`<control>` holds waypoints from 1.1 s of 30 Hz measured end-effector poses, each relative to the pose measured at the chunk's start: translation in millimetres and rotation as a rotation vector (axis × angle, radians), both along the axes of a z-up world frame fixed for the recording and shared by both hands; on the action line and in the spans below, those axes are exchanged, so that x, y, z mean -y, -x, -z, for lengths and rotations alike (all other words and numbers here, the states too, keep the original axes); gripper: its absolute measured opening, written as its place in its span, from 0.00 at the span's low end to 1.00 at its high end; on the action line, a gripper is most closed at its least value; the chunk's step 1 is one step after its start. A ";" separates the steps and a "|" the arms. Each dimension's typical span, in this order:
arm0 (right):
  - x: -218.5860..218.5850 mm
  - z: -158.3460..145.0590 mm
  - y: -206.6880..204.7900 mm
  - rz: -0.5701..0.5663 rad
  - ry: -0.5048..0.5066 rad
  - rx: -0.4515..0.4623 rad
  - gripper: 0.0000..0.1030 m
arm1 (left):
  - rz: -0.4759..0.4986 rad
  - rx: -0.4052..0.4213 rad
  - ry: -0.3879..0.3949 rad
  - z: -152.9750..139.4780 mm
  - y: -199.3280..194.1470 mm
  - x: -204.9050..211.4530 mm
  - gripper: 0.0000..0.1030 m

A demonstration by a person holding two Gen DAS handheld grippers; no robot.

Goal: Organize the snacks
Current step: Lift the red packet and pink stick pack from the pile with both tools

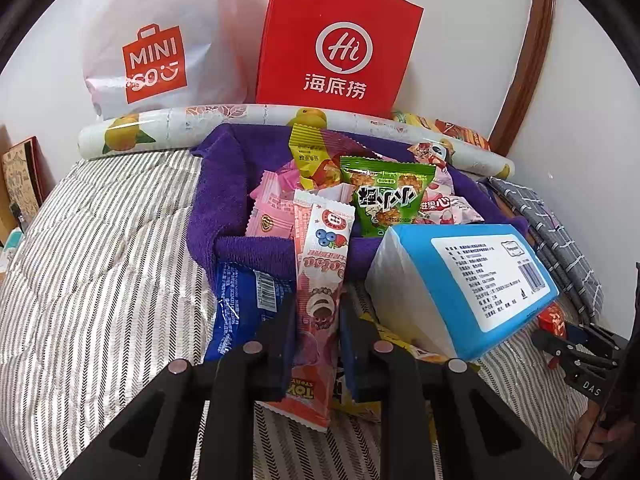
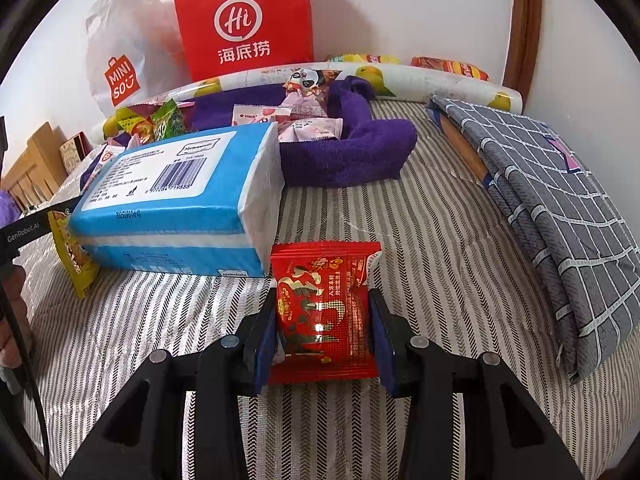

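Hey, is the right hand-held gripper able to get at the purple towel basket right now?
Probably not yet: the right hand-held gripper is shut on a red snack packet, though bare striped bedding lies between it and the purple towel basket.

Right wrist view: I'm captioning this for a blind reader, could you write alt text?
The right gripper clamps a red foil snack packet above a striped bedspread. Behind lie a blue tissue pack, a purple towel piled with snacks, and a red paper bag.

Red paper bag [image 1: 338, 40] and white plastic bag [image 1: 160, 36] stand beyond the tongs against the wall; grey checked cloth [image 2: 540, 200] lies folded right of the tongs.
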State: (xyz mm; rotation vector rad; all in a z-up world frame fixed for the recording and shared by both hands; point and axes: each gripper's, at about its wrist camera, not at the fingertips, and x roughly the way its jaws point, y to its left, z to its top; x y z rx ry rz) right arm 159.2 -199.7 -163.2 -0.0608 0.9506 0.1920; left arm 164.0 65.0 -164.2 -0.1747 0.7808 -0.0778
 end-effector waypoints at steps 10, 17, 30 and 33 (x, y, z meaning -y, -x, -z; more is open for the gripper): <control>3.2 -1.6 1.2 0.009 -0.019 0.010 0.40 | 0.014 0.021 0.025 -3.9 4.0 0.3 0.17; 1.0 -6.4 10.6 -0.010 -0.011 0.024 0.40 | 0.025 0.035 0.023 -6.5 5.9 2.1 0.17; -2.1 -42.2 33.8 -0.021 -0.066 0.071 0.40 | 0.005 0.039 0.009 -8.4 7.9 -3.2 0.17; -5.2 -50.3 42.1 -0.032 -0.072 0.085 0.40 | -0.006 0.037 0.009 -13.1 8.6 -6.4 0.17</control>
